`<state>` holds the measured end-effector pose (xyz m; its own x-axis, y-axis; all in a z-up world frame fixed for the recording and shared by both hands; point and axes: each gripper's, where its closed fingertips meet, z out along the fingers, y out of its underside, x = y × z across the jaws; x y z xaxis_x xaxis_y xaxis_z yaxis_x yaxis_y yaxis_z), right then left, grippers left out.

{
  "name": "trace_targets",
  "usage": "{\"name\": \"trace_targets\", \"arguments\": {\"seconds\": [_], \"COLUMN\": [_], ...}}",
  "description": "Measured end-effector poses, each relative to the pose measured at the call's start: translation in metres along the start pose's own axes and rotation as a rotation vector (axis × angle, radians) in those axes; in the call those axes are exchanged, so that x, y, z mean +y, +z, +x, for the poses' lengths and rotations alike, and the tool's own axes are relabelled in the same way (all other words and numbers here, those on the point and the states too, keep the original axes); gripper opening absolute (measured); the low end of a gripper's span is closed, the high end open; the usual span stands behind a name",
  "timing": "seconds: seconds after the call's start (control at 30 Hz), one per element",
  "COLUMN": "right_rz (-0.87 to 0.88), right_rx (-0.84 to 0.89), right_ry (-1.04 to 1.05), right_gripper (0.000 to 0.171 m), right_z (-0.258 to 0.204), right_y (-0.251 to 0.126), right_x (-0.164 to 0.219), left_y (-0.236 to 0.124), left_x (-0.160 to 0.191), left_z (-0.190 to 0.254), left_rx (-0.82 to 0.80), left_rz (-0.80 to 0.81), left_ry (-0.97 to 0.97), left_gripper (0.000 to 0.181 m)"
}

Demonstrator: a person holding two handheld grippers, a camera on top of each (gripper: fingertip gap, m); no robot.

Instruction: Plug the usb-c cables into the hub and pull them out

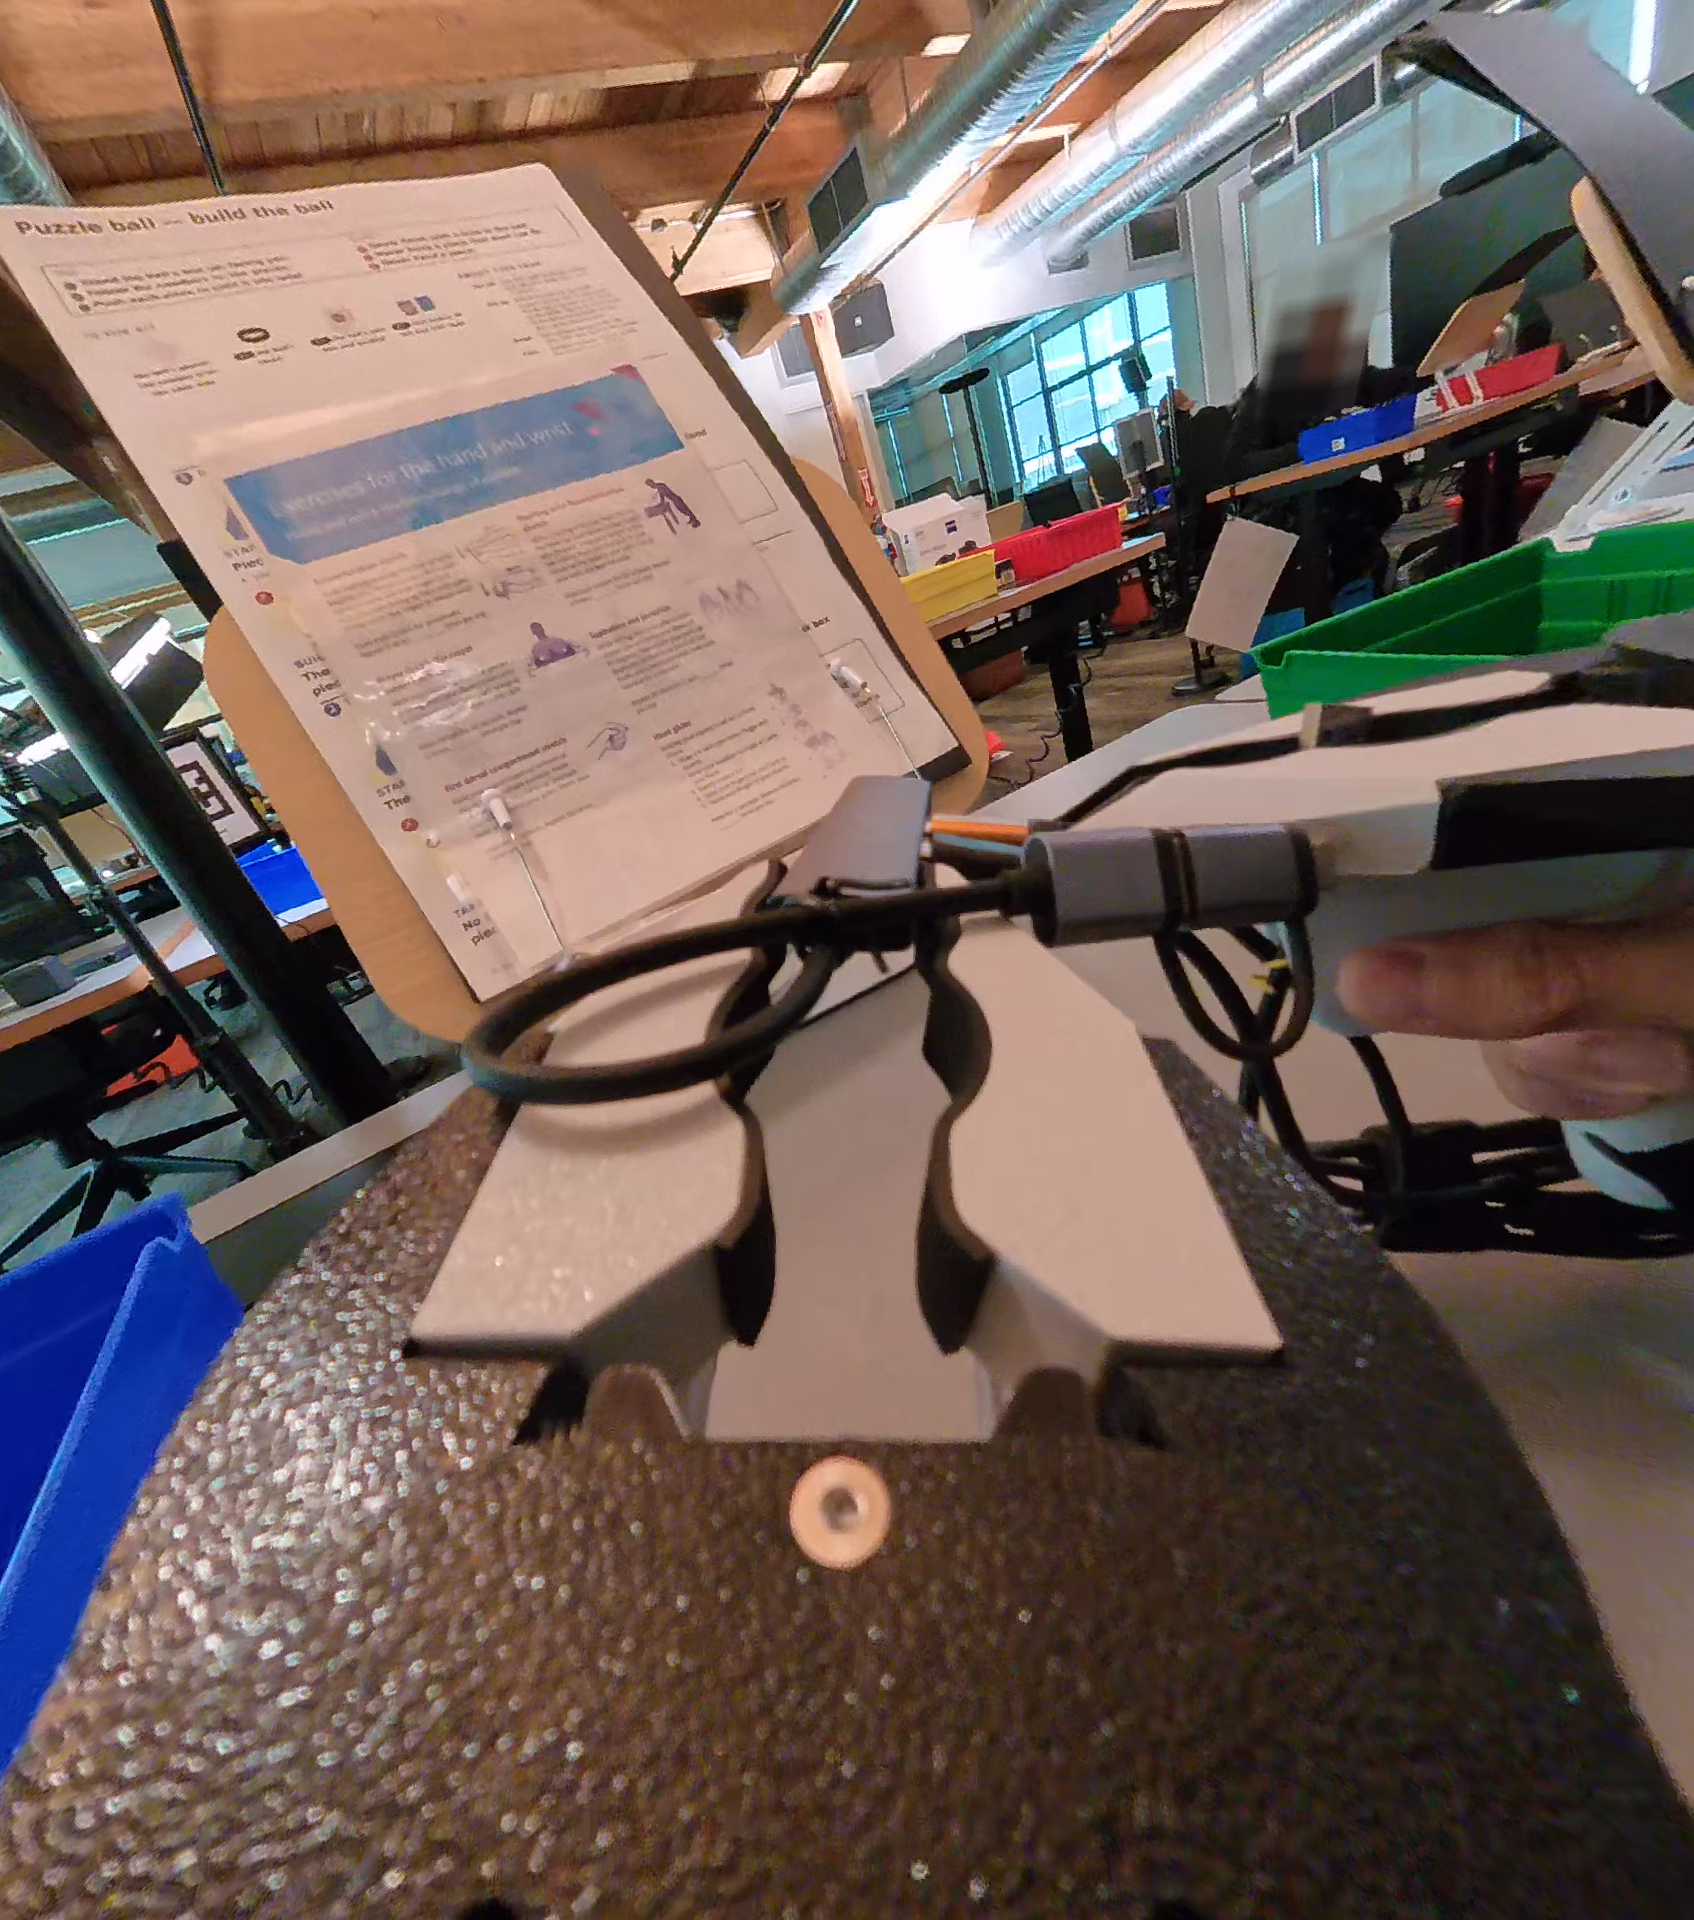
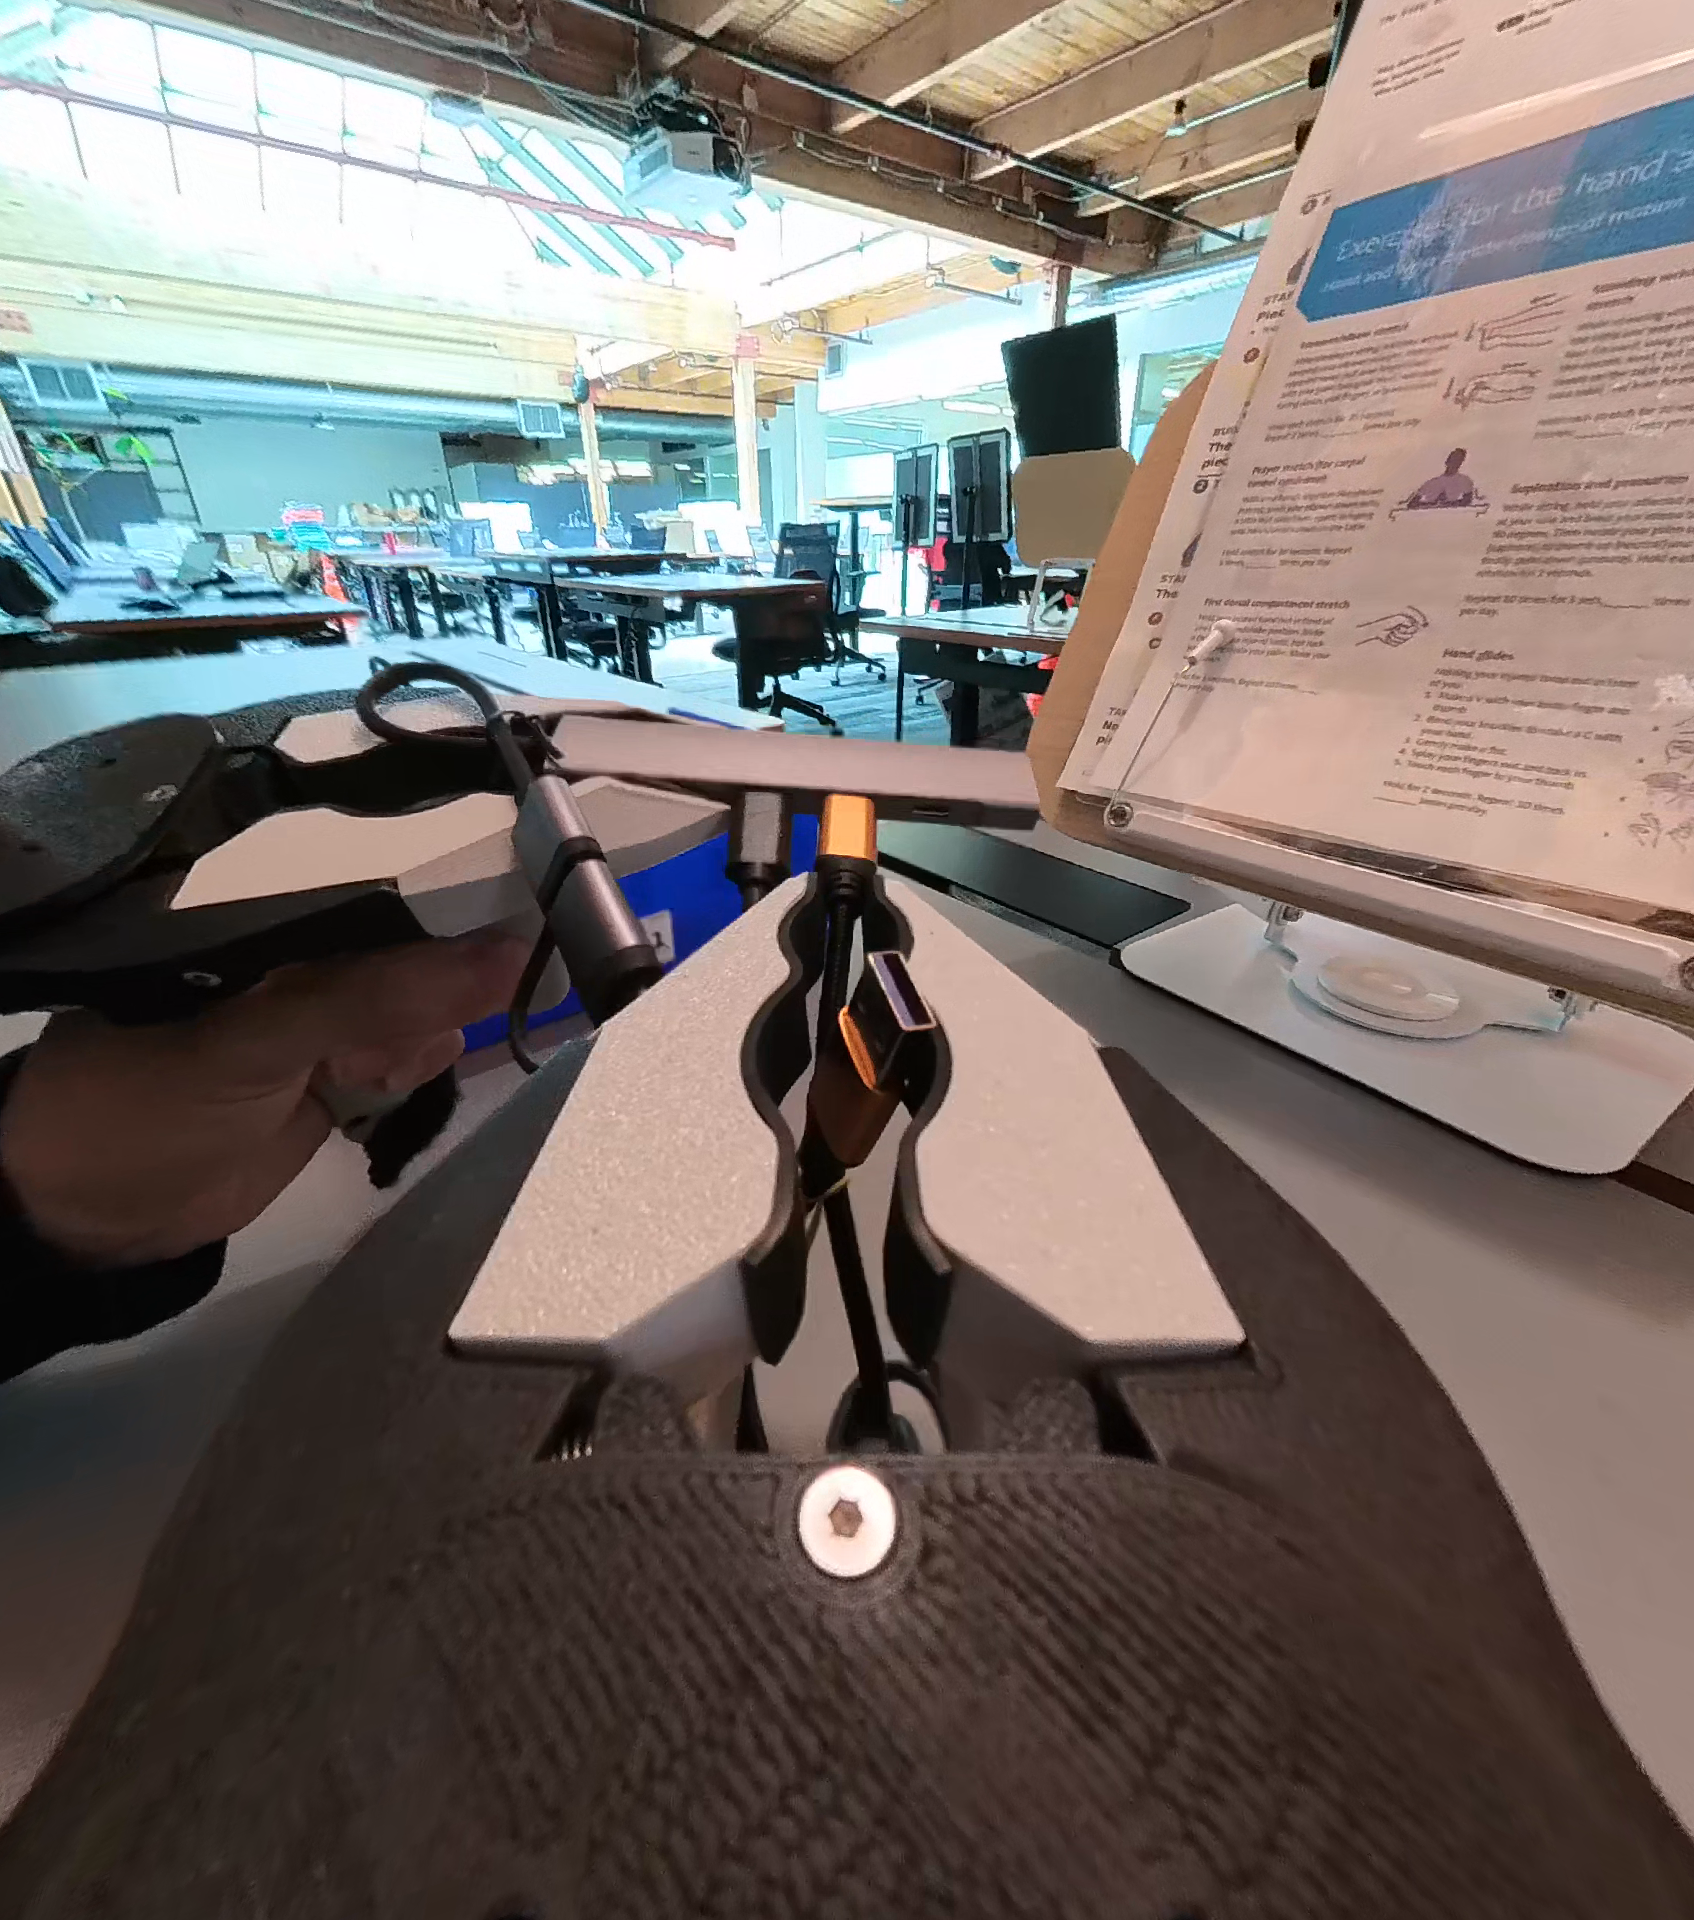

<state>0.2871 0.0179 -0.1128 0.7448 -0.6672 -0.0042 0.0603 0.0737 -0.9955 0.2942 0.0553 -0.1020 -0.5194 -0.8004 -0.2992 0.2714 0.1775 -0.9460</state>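
Nearest to the lens, the black grainy body and the two grey fingers of the right claw (image 2: 838, 904) are seen. This claw is clamped on a thin black cable with an orange metal usb-c plug (image 2: 845, 831), just below the plug. The plug is seated in the lower edge of a slim dark grey flat hub (image 2: 791, 764), which is held in the air above the tabletop (image 2: 1445, 1351). Just beside the orange plug, a second grey usb-c plug (image 2: 758, 831) is also seated in the hub. The far end of the same orange cable, a flat orange connector with a purple tongue (image 2: 887, 1013), is hanging in the gap between the right fingers.

The end of the hub is gripped by the left claw (image 1: 858, 914), whose fingers are closed on it. The hub's own black lead with a thick grey cylinder plug (image 2: 578, 883) is looped over the left fingers. The handle of the left claw is held by a hand (image 2: 199, 1101) in a dark sleeve.

To the right of the hub in the right wrist view, a wooden board carrying printed sheets (image 2: 1508, 468) is standing tilted on a white base plate (image 2: 1425, 1039). In the left wrist view, a blue plastic bin (image 1: 22, 1455) is seen at the lower left and a green plastic bin (image 1: 1549, 592) at the right.
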Motion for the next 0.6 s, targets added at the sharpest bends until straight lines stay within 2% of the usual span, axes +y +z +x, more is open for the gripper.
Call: {"name": "trace_targets", "arguments": {"seconds": [0.07, 0.17, 0.2, 0.23, 0.27, 0.3, 0.33, 0.37, 0.53, 0.6], "right_rz": [-0.004, 0.012, -0.017, -0.024, 0.014, 0.093, 0.175, 0.226, 0.224, 0.225], "right_rx": [0.005, -0.014, -0.015, 0.015, 0.089, 0.151, 0.151, 0.139, 0.059, 0.113], "right_ry": [-0.017, 0.089, 0.055, 0.031, 0.055, 0.126, 0.185, 0.196, 0.057, 0.003], "right_gripper": [0.006, 0.006, 0.006, 0.006, 0.006, 0.007, 0.007, 0.006, 0.007, 0.007], "right_z": [0.002, 0.000, -0.003, 0.003, 0.024, 0.047, 0.061, 0.067, 0.046, 0.051], "right_y": [-0.001, 0.001, 0.000, -0.006, -0.017, -0.032, -0.044, -0.052, -0.058, -0.067], "right_x": [-0.004, 0.000, 0.006, 0.006, -0.003, -0.016, -0.029, -0.038, -0.057, -0.066], "left_y": [0.001, 0.001, 0.000, -0.007, -0.016, -0.025, -0.031, -0.033, -0.019, -0.017], "left_x": [-0.001, -0.004, -0.001, 0.005, 0.010, 0.012, 0.006, 0.004, -0.002, 0.003], "left_z": [0.000, 0.000, -0.005, -0.042, -0.071, -0.091, -0.097, -0.096, -0.065, -0.059], "left_rx": [-0.013, -0.022, -0.052, -0.249, -0.305, -0.302, -0.276, -0.273, -0.182, -0.156], "left_rz": [0.001, -0.004, -0.017, -0.043, -0.039, -0.017, 0.037, 0.047, 0.065, 0.055], "left_ry": [0.010, 0.009, 0.023, 0.027, -0.067, -0.211, -0.231, -0.188, -0.109, -0.095], "left_gripper": [0.024, 0.024, 0.021, 0.021, 0.021, 0.022, 0.021, 0.021, 0.021, 0.021]}}
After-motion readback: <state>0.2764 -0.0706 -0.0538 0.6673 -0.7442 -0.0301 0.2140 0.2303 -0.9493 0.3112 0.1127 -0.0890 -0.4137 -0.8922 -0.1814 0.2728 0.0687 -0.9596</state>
